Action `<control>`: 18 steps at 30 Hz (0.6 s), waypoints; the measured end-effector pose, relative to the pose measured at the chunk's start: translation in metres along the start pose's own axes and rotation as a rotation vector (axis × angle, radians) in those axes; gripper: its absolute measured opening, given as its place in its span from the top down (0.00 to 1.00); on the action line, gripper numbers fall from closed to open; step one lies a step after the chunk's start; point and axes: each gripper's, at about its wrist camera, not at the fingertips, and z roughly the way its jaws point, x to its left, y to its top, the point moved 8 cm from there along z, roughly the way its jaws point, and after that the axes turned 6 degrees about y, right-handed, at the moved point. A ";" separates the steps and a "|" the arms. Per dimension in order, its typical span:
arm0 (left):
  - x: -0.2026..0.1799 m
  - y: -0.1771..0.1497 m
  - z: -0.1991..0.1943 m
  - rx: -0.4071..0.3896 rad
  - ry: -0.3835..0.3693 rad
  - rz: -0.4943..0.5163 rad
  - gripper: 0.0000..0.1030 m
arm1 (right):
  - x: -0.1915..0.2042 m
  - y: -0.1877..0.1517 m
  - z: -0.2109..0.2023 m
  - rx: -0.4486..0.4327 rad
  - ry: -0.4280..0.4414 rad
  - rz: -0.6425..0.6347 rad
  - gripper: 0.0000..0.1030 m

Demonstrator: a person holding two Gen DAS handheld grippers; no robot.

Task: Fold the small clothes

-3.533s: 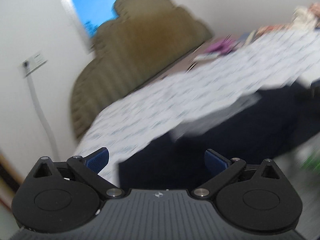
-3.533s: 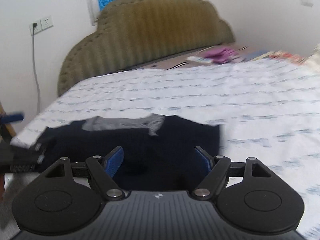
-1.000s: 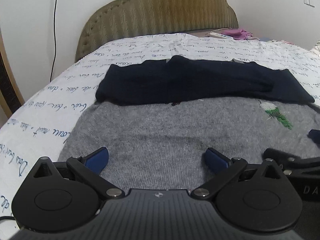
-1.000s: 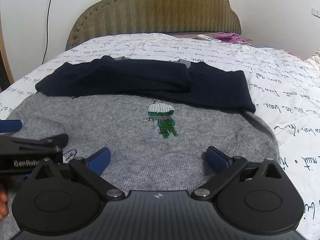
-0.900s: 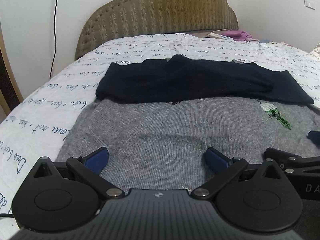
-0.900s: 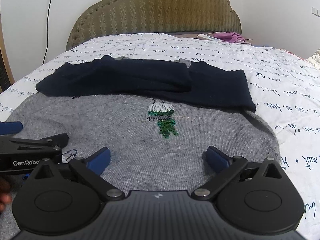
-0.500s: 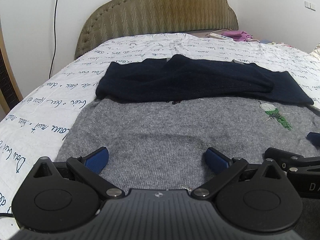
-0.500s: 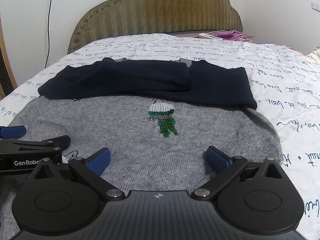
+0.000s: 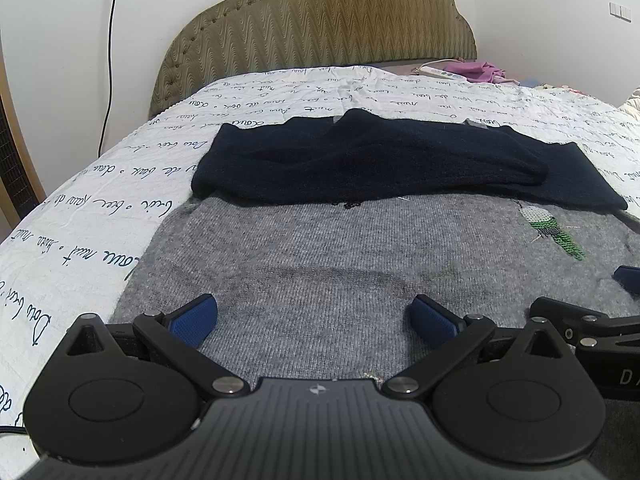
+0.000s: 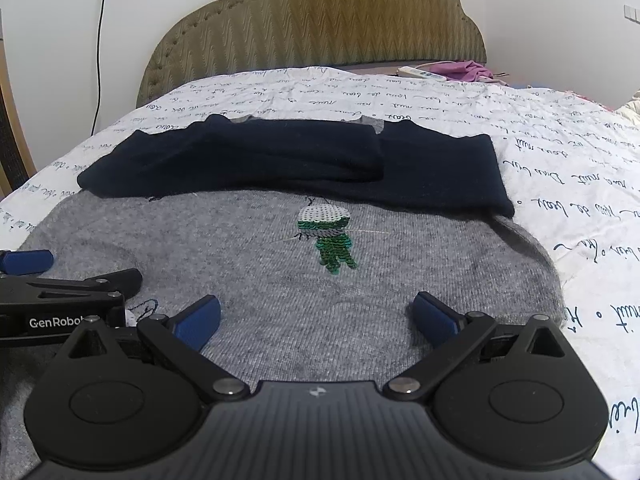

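Observation:
A small grey knitted sweater (image 9: 340,264) (image 10: 248,248) lies flat on the bed, with a green sequin figure (image 10: 328,236) (image 9: 554,228) on its front. Its dark navy sleeves (image 9: 380,160) (image 10: 288,160) are folded across the upper part. My left gripper (image 9: 314,316) hovers open low over the sweater's near left part, with nothing between its blue pads. My right gripper (image 10: 316,316) is open too, over the near right part, just below the sequin figure. Each gripper shows at the edge of the other's view, the right gripper (image 9: 592,320) and the left gripper (image 10: 60,288).
The bed has a white sheet with blue script (image 9: 100,220) (image 10: 580,184) and a padded olive headboard (image 9: 320,20) (image 10: 316,20). A purple cloth and a white power strip (image 10: 444,72) lie by the headboard. A wall socket with a black cable (image 9: 112,40) is at the left.
Since 3.5 s ago both grippers swung from a blurred view to low over the sweater's near edge. In the last second they have risen slightly; the sweater has not moved.

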 end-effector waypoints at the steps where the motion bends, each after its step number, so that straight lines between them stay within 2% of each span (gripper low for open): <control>1: 0.000 0.000 0.000 0.000 0.000 0.000 0.01 | 0.000 0.000 0.000 0.000 0.002 0.002 0.00; 18: 0.000 0.000 0.000 0.000 0.000 0.000 0.01 | -0.001 0.001 -0.002 -0.009 0.021 0.024 0.00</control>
